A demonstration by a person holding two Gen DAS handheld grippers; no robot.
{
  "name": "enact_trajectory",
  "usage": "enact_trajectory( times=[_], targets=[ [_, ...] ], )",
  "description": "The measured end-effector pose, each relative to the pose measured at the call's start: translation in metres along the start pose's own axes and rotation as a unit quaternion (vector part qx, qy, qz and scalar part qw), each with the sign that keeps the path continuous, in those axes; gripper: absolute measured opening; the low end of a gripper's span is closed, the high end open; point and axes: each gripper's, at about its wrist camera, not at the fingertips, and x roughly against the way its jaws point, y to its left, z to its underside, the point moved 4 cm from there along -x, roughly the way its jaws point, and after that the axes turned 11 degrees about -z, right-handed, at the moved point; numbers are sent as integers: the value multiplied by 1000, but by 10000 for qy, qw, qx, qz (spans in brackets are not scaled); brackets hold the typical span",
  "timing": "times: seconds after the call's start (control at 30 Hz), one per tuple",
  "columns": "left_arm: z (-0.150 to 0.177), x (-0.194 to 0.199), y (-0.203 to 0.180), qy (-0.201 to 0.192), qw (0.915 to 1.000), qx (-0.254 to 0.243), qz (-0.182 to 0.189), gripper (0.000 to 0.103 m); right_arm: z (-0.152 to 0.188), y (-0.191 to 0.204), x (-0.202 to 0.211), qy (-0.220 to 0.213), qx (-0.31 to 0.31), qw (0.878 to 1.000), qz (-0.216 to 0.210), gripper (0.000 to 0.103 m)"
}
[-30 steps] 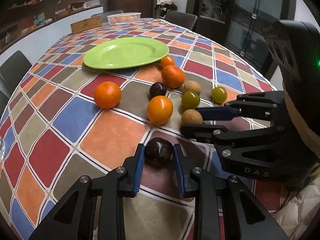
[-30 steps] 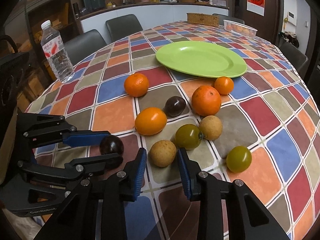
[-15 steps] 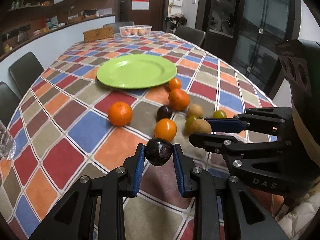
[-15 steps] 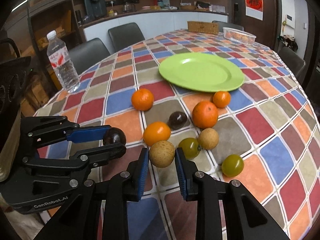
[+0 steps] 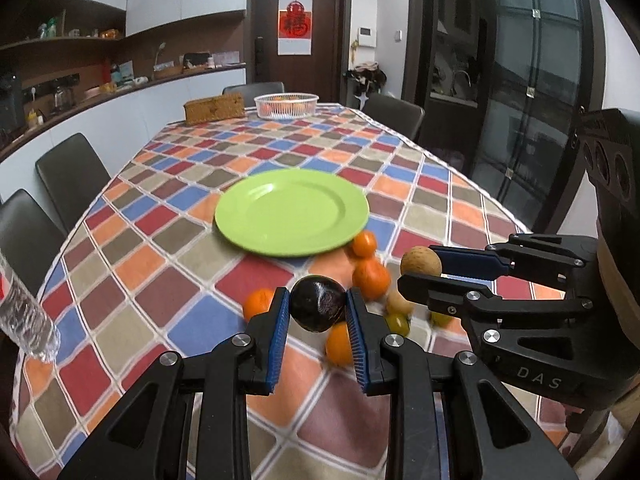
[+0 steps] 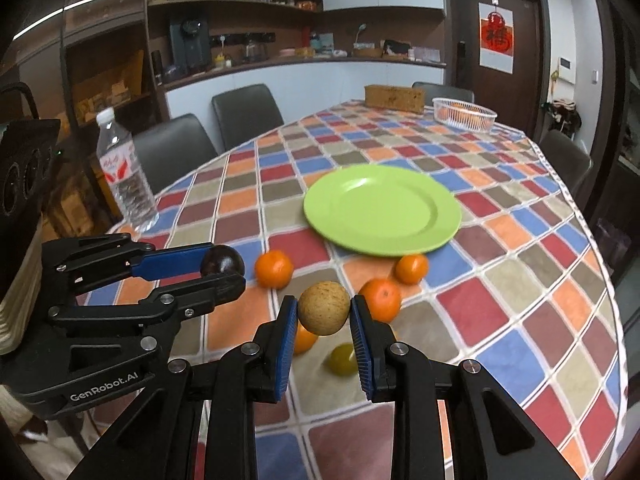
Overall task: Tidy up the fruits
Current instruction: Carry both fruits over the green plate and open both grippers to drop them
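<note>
Left wrist view: left gripper (image 5: 318, 306) pinches dark fruit (image 5: 317, 304), right gripper (image 5: 420, 270) pinches tan fruit (image 5: 421, 263), both raised for green plate (image 5: 292, 214) at 12 o'clock.

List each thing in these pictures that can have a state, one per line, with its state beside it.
Left tongs: shut on the dark fruit.
Dark fruit: gripped, lifted off the table.
Right tongs: shut on the tan fruit.
Tan fruit: gripped, lifted off the table.
Green plate: empty, flat on the tablecloth.
Water bottle: upright, capped.
White basket: upright, holding orange items.
</note>
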Motion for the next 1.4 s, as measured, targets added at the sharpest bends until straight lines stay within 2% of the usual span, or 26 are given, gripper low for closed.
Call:
enact_trajectory(
  times=[0.23,0.6,1.03,1.3,1.4],
  targets=[
    [-30,-22,7,-7,10000,69,-68,28,-30,-22,-8,-134,-153,9998,-25,28],
    [-66,-73,18,259,9996,87,-85,28,-64,-60,-44,66,-294,9995,34,28],
    [-75,-151,29,993,9945,341,22,28,-80,-105,-104,624,-556,9965,76,28],
    [-75,-176,30,1236,9916,367,59,28,-79,-122,-128,850,-691,9939,119,28],
    [-77,-174,28,1170,9927,294,5,36,-78,-124,-131,845,-692,9939,166,28]
  ],
)
